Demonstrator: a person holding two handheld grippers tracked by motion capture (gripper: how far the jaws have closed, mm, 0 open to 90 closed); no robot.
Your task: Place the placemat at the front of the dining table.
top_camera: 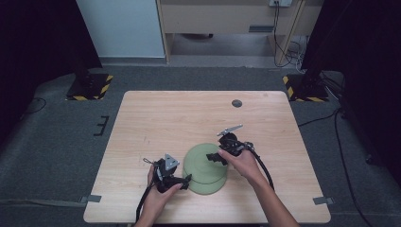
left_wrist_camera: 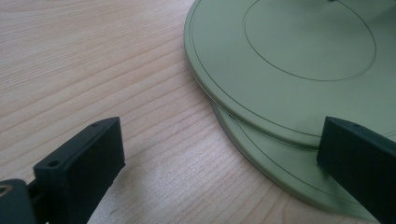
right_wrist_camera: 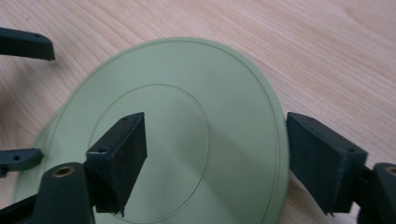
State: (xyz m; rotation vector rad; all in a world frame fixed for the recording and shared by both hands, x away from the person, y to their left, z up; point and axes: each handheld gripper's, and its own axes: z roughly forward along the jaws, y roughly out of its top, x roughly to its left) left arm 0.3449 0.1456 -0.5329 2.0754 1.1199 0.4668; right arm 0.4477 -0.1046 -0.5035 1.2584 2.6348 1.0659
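Left gripper [top_camera: 187,179]: held in the person's left hand [top_camera: 158,191], low at the near-left edge of the green plates. Jaws spread wide. In the left gripper view one jaw sits over bare wood and the other over the rim of the lower plate [left_wrist_camera: 285,172]; nothing is pinched.

Right gripper [top_camera: 213,157]: held in the person's right hand [top_camera: 245,163], over the right side of the plates. Jaws spread, straddling the upper plate's right rim. In the right gripper view one jaw is above the inner ring and the other is outside the rim, over wood. I cannot tell whether either touches the plate.

Upper plate [top_camera: 204,161]: olive green, round, with an engraved inner circle. It lies on the lower plate [top_camera: 208,188], shifted away from the person so a crescent of the lower one shows at the near side.

Table [top_camera: 161,118]: light wood; the plates lie toward its near edge, right of centre. A small dark round disc [top_camera: 237,103] sits well beyond the plates, near the far edge.
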